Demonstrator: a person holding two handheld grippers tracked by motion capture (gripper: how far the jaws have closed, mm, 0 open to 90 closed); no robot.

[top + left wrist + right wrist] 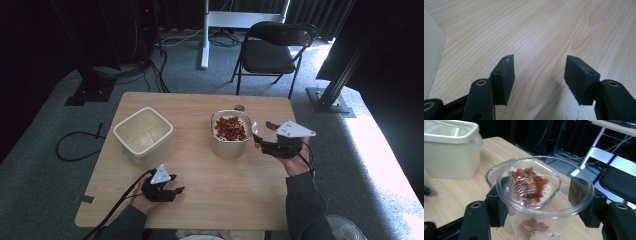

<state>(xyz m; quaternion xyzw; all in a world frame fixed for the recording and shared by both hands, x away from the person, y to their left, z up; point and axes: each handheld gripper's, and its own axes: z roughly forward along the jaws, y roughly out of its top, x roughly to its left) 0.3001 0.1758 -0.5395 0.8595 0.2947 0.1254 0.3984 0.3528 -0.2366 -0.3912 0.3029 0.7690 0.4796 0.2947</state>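
My right gripper (262,139) is shut on a clear plastic cup (544,202), pads pressing on its sides just below the rim. It holds the cup beside the right side of a cream container (227,148) full of red pieces (230,128). Through the cup's clear wall I see those red pieces (529,180); whether any lie inside the cup I cannot tell. A second cream container (150,150), empty, stands to the left on the wooden table (235,185). My left gripper (175,191) rests low near the table's front edge, open, with bare wood between its jaws (539,75).
The empty container (451,157) stands farther off in the right gripper view. A black folding chair (275,50) and a white desk leg (205,35) stand beyond the table. Cables (75,145) lie on the carpet at the left. A small grey object (239,107) sits behind the filled container.
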